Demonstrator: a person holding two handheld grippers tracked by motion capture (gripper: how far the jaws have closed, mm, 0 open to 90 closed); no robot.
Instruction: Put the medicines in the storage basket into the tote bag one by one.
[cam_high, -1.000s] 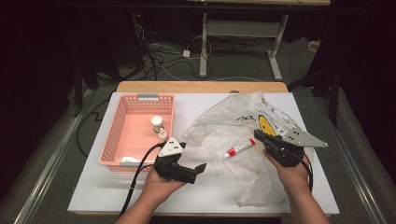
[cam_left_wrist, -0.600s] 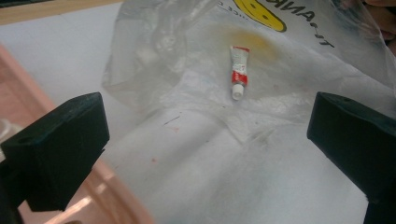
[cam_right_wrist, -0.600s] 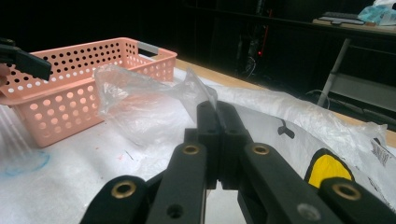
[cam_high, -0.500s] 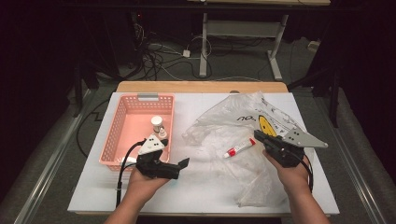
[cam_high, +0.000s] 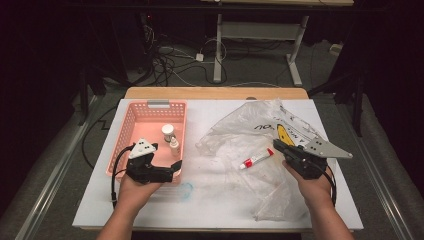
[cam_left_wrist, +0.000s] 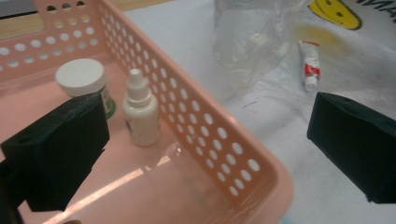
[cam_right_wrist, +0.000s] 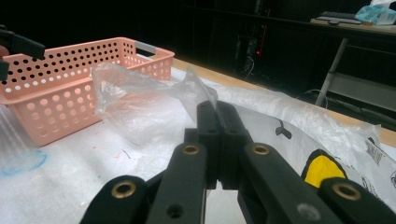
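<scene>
the left gripper (cam_high: 172, 167) hovered with jaws apart over the pink basket's (cam_high: 131, 121) near right corner, while the right gripper (cam_high: 279, 146), jaws together, pinched the plastic bag (cam_high: 260, 125) near the table's (cam_high: 220, 210) right edge.

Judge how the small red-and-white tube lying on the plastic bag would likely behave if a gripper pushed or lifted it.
The tube looks small and slim, so it is probably light. It lies flat on the crinkled plastic bag, so a push might slide it or drag the film along. Its rounded body could roll sideways, though the flattened end may stop that.
</scene>
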